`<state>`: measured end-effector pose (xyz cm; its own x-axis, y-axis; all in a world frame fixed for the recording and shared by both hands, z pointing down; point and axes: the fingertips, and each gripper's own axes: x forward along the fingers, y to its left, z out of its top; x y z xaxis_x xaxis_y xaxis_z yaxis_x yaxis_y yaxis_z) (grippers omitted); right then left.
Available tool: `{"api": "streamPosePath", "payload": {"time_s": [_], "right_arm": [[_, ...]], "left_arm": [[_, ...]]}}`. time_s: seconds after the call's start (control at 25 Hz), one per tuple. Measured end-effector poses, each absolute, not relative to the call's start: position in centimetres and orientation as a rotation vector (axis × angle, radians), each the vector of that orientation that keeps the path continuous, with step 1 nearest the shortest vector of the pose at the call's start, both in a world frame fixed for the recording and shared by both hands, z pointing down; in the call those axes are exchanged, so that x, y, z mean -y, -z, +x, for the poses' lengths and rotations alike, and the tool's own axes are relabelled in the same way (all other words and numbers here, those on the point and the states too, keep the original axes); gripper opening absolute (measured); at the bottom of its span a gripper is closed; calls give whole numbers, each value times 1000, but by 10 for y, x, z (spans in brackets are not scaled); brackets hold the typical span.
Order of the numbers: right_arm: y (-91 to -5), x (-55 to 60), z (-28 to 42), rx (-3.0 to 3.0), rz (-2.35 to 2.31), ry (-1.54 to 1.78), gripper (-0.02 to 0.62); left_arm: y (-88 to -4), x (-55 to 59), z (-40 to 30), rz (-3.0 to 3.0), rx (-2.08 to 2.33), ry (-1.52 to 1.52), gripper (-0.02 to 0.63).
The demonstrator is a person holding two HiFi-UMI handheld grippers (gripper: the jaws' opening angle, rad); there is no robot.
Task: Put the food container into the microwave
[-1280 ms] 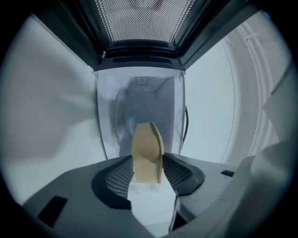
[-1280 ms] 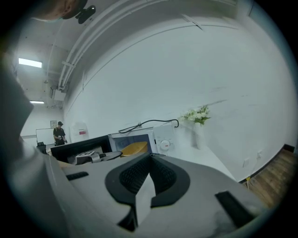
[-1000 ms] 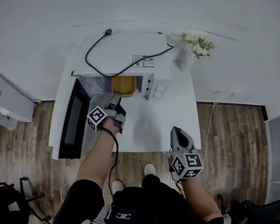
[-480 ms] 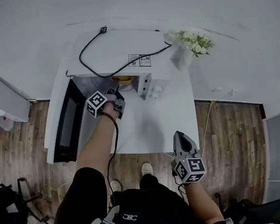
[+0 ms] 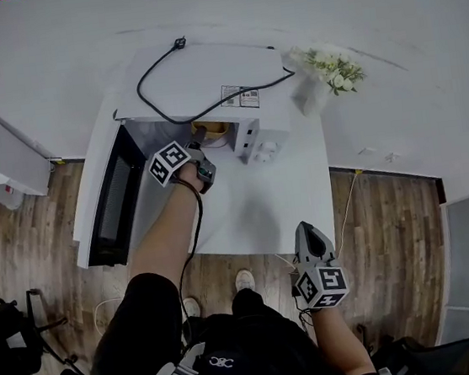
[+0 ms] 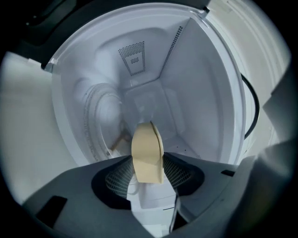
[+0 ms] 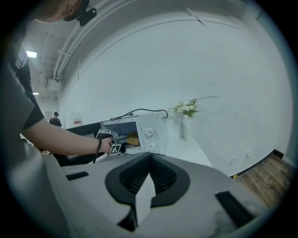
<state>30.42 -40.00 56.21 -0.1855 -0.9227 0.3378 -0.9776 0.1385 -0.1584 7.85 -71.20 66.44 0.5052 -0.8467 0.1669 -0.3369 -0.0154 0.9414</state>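
Reaching left gripper into microwave, fingers gripping food container; right gripper clenched

The pale yellow food container is gripped inside the open microwave.

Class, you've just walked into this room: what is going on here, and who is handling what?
A person stands at a white table with tongs in each hand. The left tongs are closed on a yellow food container and hold it inside the microwave, whose door is swung open. Whether the container rests on the oven floor yet cannot be told. The right tongs are shut and empty, off by the table's near edge.
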Motion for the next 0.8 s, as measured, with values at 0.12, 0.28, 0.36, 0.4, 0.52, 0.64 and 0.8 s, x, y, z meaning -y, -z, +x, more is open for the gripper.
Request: {"api": "streamPosePath", "payload": {"time_s": [0.12, 0.28, 0.36, 0.4, 0.52, 0.64, 0.8], "right_arm": [[-565, 397, 300, 2249, 1879, -522, 2], [-565, 395, 299, 2243, 1872, -502, 2], [-564, 395, 297, 2240, 1862, -475, 2], [-564, 395, 295, 2244, 1855, -469, 2], [-564, 396, 290, 2260, 1843, -472, 2], [-561, 398, 284, 2282, 1839, -472, 2], [-553, 403, 273, 2329, 1844, -469, 2]], "left_arm": [[-666, 713, 69, 1644, 1167, 442, 224], [-669, 711, 57, 1769, 1365, 194, 255], [-668, 708, 55, 1836, 1438, 79, 316], [-667, 706, 54, 1859, 1465, 42, 351], [-656, 700, 52, 1941, 1523, -14, 360], [-640, 689, 53, 2047, 1555, -52, 254], [-625, 664, 45, 2115, 1601, -103, 90]]}}
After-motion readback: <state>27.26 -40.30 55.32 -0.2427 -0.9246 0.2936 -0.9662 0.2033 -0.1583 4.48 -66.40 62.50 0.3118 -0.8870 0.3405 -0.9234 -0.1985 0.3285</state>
